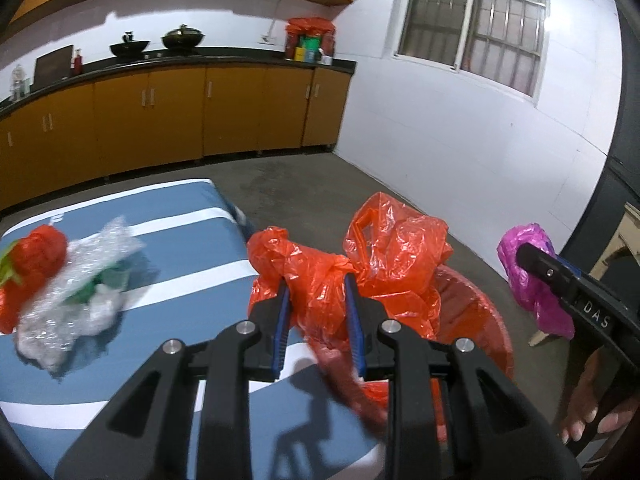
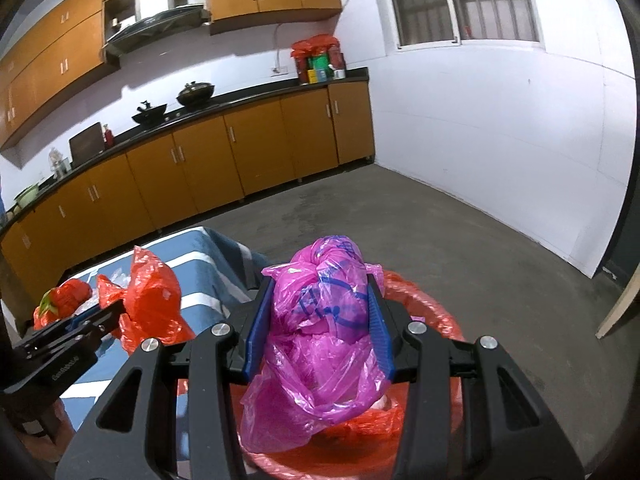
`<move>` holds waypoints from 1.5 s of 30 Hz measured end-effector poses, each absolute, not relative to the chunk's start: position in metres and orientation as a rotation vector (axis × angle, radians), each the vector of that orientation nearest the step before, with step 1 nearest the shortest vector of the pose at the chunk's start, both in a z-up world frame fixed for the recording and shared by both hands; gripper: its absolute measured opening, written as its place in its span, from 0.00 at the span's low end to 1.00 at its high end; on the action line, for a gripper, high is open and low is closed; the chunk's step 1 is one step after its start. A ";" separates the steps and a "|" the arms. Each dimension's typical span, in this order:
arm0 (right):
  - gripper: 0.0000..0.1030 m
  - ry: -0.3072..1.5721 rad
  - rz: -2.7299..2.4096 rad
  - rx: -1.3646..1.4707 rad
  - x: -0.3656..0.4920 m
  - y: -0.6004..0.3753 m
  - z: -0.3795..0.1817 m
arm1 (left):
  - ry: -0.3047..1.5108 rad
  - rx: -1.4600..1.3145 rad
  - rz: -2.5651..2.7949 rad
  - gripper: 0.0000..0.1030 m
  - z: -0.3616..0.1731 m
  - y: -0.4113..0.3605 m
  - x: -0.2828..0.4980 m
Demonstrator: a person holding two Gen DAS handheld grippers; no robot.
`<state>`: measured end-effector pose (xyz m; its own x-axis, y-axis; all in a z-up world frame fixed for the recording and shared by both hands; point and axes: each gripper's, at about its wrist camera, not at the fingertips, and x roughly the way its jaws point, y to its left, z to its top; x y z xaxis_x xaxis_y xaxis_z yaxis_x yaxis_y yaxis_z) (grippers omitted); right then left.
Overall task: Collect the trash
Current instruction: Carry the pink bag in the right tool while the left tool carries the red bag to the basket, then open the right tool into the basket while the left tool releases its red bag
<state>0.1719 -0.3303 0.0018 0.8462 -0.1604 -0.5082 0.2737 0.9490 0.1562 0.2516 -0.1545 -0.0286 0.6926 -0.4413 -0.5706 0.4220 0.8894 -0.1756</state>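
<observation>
L tool [image 1: 316, 304] is clenched on a crumpled red bag [image 1: 304, 268], held w/ it at the desk [image 1: 192, 240] edge, just beside the red-lined bin [image 1: 480, 320]. R tool [image 2: 320, 312] is clenched on a knotted pink bag [image 2: 320, 328], held right over the bin's red liner [image 2: 432, 304]. On the striped blue desk, well apart from the bin: clear plastic wrap [image 1: 80, 292] touching another red wad [image 1: 32, 268].

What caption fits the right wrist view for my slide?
Right hand-held gripper holding a knotted pink bag above the red-lined bin, beside the blue striped table.
</observation>
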 end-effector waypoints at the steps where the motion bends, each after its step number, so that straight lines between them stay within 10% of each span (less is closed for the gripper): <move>1: 0.44 0.514 -0.236 0.232 0.173 -0.333 0.001 | 0.648 -0.027 -0.490 0.25 -0.030 -0.160 0.253; 18: 0.45 0.512 -0.267 0.325 0.182 -0.358 -0.006 | 0.697 0.016 -0.576 0.27 -0.049 -0.205 0.263; 25: 0.69 0.490 -0.264 0.370 0.177 -0.369 -0.008 | 0.725 0.026 -0.584 0.40 -0.058 -0.213 0.271; 45: 0.77 0.494 -0.323 0.285 0.167 -0.357 -0.007 | 0.674 0.025 -0.416 0.66 -0.054 -0.150 0.266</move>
